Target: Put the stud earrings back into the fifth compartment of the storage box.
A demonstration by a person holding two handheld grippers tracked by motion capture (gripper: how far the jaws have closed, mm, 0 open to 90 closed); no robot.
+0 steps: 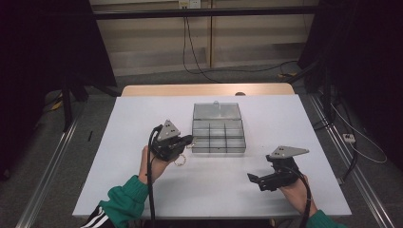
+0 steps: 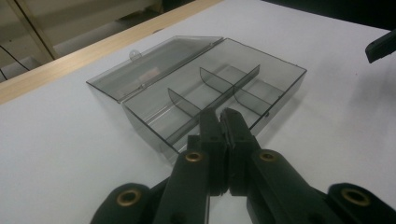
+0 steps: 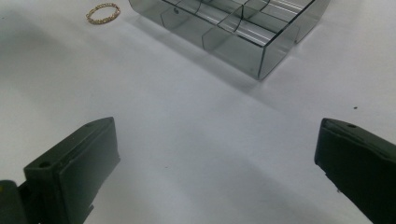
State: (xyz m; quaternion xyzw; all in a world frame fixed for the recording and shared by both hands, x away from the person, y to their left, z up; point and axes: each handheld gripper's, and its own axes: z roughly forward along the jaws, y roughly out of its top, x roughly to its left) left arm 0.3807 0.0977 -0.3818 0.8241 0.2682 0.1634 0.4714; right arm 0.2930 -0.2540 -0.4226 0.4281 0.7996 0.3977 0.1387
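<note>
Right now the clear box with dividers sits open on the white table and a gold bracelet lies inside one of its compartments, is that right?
Not quite. The box is open on the table, but the gold bracelet lies outside it, on the bare table beside the box. The right gripper view shows this clearly.

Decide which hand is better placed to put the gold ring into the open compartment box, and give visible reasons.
Left, probably. The left gripper, jaws shut, hovers beside the gold ring and the compartment box. The right gripper, jaws open, sits farther off near the table's front edge.
</note>
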